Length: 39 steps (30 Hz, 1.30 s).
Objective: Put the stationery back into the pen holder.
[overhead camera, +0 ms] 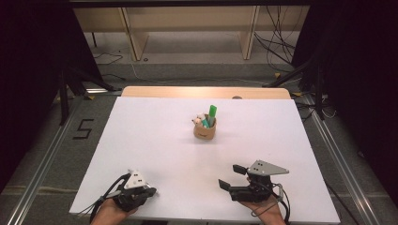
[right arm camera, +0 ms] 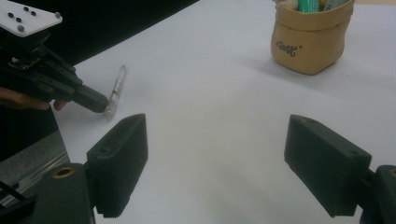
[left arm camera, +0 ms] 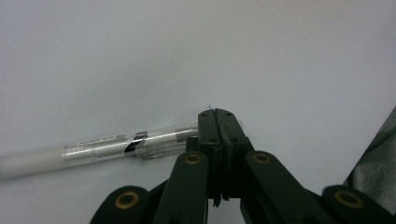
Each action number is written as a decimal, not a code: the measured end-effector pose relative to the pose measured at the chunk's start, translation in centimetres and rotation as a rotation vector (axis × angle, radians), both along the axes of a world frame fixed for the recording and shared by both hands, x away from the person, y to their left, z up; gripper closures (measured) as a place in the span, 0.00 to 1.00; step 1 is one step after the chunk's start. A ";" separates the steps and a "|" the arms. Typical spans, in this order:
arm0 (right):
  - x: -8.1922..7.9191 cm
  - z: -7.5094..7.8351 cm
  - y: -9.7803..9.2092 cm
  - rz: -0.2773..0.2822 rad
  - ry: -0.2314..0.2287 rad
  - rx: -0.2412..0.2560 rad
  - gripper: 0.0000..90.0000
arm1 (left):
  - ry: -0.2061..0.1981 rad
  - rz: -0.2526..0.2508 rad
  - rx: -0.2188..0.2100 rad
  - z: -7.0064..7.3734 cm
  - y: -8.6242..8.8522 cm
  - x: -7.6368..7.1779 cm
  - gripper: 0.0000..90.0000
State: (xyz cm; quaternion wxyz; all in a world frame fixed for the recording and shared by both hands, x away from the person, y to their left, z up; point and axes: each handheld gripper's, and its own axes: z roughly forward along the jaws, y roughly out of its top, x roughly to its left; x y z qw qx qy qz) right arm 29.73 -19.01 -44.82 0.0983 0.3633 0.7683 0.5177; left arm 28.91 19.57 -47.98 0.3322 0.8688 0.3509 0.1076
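Pinching one clear pen (left arm camera: 126,145) in left gripper (left arm camera: 217,114), right gripper (right arm camera: 217,154) wide, one pouch (right arm camera: 308,44).

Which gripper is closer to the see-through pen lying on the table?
Left. The left gripper has its shut jaws at one end of the clear pen; the right gripper sits open, farther away across the table.

White table (overhead camera: 155,140) – grey floor (overhead camera: 42,140), wooden shelving (overhead camera: 187,28) behind – dark surroundings.
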 end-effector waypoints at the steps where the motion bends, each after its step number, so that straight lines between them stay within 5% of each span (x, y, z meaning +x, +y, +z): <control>1: 0.0 0.0 0.0 -0.001 0.002 0.000 0.25 | -0.003 -0.003 0.001 0.0 -0.1 0.1 0.99; 39: -0.1 0.3 -0.4 -0.014 -0.008 0.006 0.25 | -0.009 0.024 -0.023 0.1 -1.1 3.3 0.99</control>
